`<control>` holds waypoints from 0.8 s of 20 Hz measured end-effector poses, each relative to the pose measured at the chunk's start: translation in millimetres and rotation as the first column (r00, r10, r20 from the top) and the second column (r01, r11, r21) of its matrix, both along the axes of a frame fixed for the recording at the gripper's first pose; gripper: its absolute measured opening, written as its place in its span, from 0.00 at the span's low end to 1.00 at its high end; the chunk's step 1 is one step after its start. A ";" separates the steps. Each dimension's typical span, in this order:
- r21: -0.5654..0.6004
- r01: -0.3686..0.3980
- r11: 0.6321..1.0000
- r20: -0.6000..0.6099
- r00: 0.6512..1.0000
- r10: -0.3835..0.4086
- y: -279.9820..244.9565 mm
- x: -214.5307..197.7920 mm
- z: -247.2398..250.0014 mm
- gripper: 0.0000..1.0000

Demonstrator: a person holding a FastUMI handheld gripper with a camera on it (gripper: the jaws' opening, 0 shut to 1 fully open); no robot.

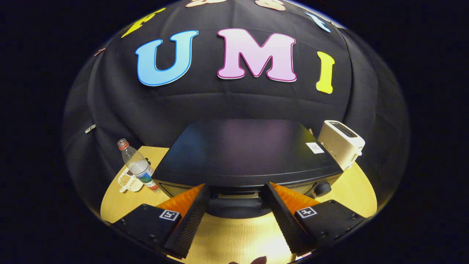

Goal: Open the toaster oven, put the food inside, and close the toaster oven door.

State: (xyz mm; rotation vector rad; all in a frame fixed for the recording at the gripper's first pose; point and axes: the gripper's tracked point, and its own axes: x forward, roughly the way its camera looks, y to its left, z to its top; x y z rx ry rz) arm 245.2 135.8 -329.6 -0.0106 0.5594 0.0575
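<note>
**Gripper poised at the toaster oven door, task barely begun**

A black toaster oven [243, 150] fills the centre of the frame, seen from above and in front, so its flat dark top takes up most of what shows. Along its front edge, in the lower centre, a dark door handle [238, 211] bulges toward the camera. The door looks closed against the oven body; no opening or interior can be seen, though the steep angle hides most of the front face. A round knob [322, 188] sits at the oven's front right corner.

The gripper [236, 190] reaches in from the bottom of the frame. Its two fingers are spread wide apart, one on each side of the handle, with the tips close to the oven's front edge. They pinch nothing, and whether either one touches the oven cannot be told.

The oven stands on a pale wooden table [234, 238]. At lower left, a clear plastic bottle [137, 165] with a red cap stands beside a small white dish [128, 181] holding something pale, possibly the food, though it is too small to be sure. At right of centre, a white slot toaster [341, 143] sits beside the oven.

Judging from this, nothing is done yet: opening the door, loading the food and closing the door all remain.
</note>
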 end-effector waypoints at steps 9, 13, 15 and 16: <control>0.007 0.017 1.000 -0.007 1.000 -0.017 -7.8 -70.3 -25.2 1.00; 0.000 0.014 1.000 -0.076 0.997 -0.014 -10.6 -102.9 -49.3 1.00; -0.002 0.018 1.000 -0.123 0.992 -0.019 -12.2 -117.5 -65.3 1.00; -0.007 0.021 1.000 -0.151 0.988 -0.021 -13.6 -125.2 -75.0 1.00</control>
